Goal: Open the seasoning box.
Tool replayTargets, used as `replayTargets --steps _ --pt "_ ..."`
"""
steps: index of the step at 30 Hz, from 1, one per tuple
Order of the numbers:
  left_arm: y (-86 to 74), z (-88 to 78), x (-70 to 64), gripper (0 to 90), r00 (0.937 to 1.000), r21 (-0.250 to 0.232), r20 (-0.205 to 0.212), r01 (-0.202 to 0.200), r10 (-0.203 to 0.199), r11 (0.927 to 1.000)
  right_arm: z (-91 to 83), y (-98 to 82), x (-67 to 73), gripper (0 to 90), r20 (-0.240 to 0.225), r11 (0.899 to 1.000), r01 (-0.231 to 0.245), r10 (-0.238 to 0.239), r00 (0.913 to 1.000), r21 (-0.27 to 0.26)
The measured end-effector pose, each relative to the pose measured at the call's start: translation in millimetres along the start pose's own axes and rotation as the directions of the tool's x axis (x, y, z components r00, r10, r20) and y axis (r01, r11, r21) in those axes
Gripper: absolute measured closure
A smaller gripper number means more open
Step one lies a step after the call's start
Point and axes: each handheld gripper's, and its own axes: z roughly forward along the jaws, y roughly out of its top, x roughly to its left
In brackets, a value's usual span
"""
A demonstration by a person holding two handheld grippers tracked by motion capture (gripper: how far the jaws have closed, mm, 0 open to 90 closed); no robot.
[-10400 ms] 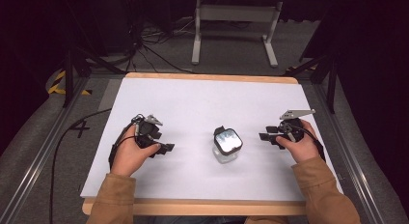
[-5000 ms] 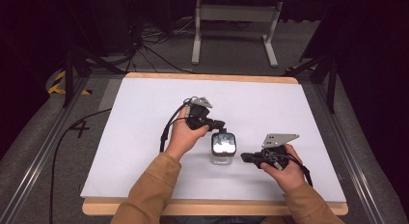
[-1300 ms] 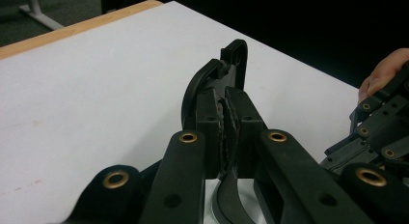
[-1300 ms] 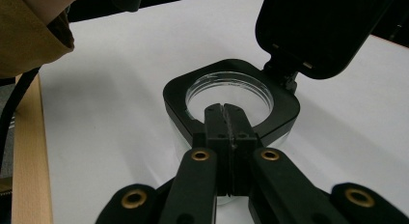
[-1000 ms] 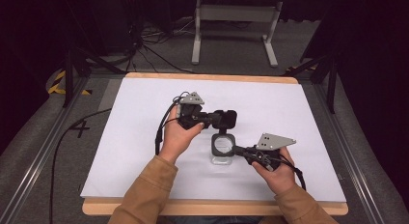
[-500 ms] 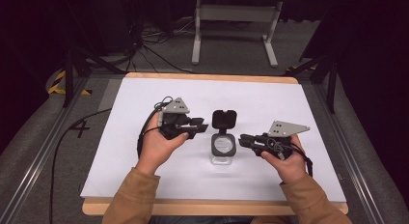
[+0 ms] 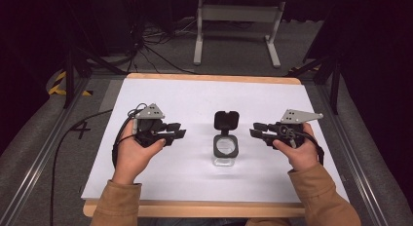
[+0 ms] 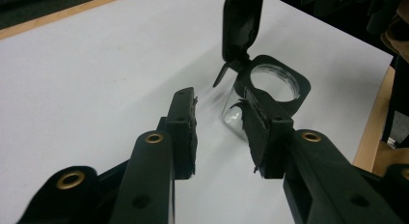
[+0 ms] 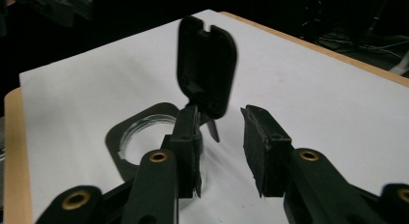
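One white table (image 7: 160, 187); dark room

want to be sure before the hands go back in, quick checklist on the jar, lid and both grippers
1. Jar upright on the table: ok.
2. Lid flipped open, standing up behind the mouth: ok.
3. Left gripper off the jar, jaws just opened, nothing between them: ok.
4. Right gripper off the jar, jaws just opened, nothing between them: ok.
5. Jar holds anything: cannot tell; the mouth looks clear, the bottom is hard to read.
6. Lid hinge sound: cannot tell.
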Motion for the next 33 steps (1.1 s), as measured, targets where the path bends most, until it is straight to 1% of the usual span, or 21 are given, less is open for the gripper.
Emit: replayTargets --steps 1,2,4,6,8,9,12,13,14,16,17,22,23,24,26,27,28,29,30,32,33 --pt "-2.0 -1.1 2.0 64.9 1.0 0.0 -0.006 0.006 -0.006 1.0 -1.0 -1.1 -6.2 65.8 0.012 1.0 -0.012 0.012 0.9999 0.002" --pt "-3.9 -1.8 3.9 64.9 0.9999 -0.001 -0.01 0.012 -0.012 0.9999 -1.0 -1.1 -6.2 65.8 0.012 1.0 -0.012 0.012 0.9999 0.002" --pt "-7.7 -2.4 8.4 63.6 0.9992 0.002 -0.032 0.026 -0.026 0.9997 -2.1 -2.8 -12.1 64.3 0.031 1.0 -0.027 0.027 0.9992 0.01" --pt "-12.0 -2.3 14.6 62.0 0.9979 0.016 -0.042 0.049 -0.048 0.9987 -3.2 -4.8 -17.3 62.6 0.051 0.999 -0.032 0.031 0.9982 0.022" --pt "-16.1 -1.3 21.4 61.2 0.9972 0.034 -0.051 0.056 -0.054 0.9978 -4.2 -7.2 -23.1 60.2 0.069 0.999 -0.041 0.038 0.9968 0.033" --pt "-16.1 -1.3 21.4 60.9 0.9972 0.034 -0.051 0.056 -0.054 0.9978 -4.2 -7.2 -23.1 60.2 0.069 0.999 -0.041 0.038 0.9968 0.033" --pt "-22.7 5.2 29.2 60.8 0.994 0.059 -0.078 0.081 -0.076 0.995 -5.3 -12.8 -33.8 57.0 0.082 0.997 -0.067 0.063 0.9947 0.048" --pt "-24.5 7.6 32.2 60.7 0.9942 0.072 -0.08 0.078 -0.073 0.9943 -5.0 -14.7 -36.5 56.4 0.085 0.996 -0.075 0.07 0.9939 0.053" --pt "-26.2 10.3 34.3 60.5 0.993 0.083 -0.082 0.091 -0.084 0.9924 -4.8 -16.8 -39.5 55.6 0.093 0.995 -0.077 0.071 0.9931 0.06" --pt "-29.6 15.6 39.7 59.7 0.9917 0.099 -0.097 0.093 -0.084 0.9907 -4.1 -21.1 -44.8 53.9 0.102 0.993 -0.092 0.084 0.9913 0.075" --pt "-31.4 17.8 42.6 59.3 0.9916 0.11 -0.096 0.097 -0.086 0.9892 -3.7 -23.3 -47.5 52.9 0.11 0.992 -0.09 0.08 0.9907 0.083" --pt "-40.9 27.6 54.7 57.6 0.989 0.138 -0.094 0.127 -0.114 0.9822 -1.0 -35.2 -59.2 49.6 0.134 0.985 -0.126 0.11 0.9848 0.118" --pt "-43.1 29.7 57.8 57.6 0.9893 0.152 -0.092 0.126 -0.113 0.9802 -0.4 -37.0 -60.6 49.1 0.136 0.983 -0.133 0.116 0.9839 0.125" --pt "-46.1 33.6 59.3 57.6 0.9872 0.161 -0.091 0.145 -0.131 0.9763 1.3 -40.3 -63.0 48.4 0.142 0.981 -0.142 0.123 0.9823 0.134" --pt "-47.5 36.0 60.8 57.5 0.9874 0.174 -0.094 0.142 -0.127 0.9746 6.7 -47.5 -66.8 48.0 0.146 0.975 -0.156 0.134 0.9802 0.157" --pt "-50.6 42.0 61.8 57.3 0.9866 0.192 -0.088 0.152 -0.138 0.9696 9.5 -50.2 -67.7 47.9 0.15 0.973 -0.156 0.132 0.9799 0.168" --pt "-50.6 42.0 61.8 57.3 0.9866 0.192 -0.088 0.152 -0.138 0.9696 9.5 -50.2 -67.7 47.9 0.15 0.973 -0.156 0.132 0.9799 0.168" --pt "-53.4 47.1 63.3 57.1 0.987 0.212 -0.086 0.152 -0.136 0.9654 14.1 -54.9 -69.4 47.8 0.15 0.97 -0.162 0.135 0.9793 0.184" --pt "-54.8 49.0 63.6 56.9 0.9856 0.221 -0.088 0.16 -0.144 0.962 16.3 -56.8 -70.0 47.6 0.151 0.967 -0.167 0.139 0.9787 0.19" --pt "-56.3 50.8 65.2 56.5 0.9868 0.233 -0.085 0.154 -0.138 0.9601 19.7 -60.4 -71.3 47.2 0.153 0.963 -0.171 0.14 0.9781 0.206" --pt "-59.4 54.5 66.5 56.5 0.9855 0.251 -0.086 0.164 -0.147 0.9539 21.3 -62.3 -71.9 47.1 0.156 0.961 -0.172 0.14 0.9777 0.216"
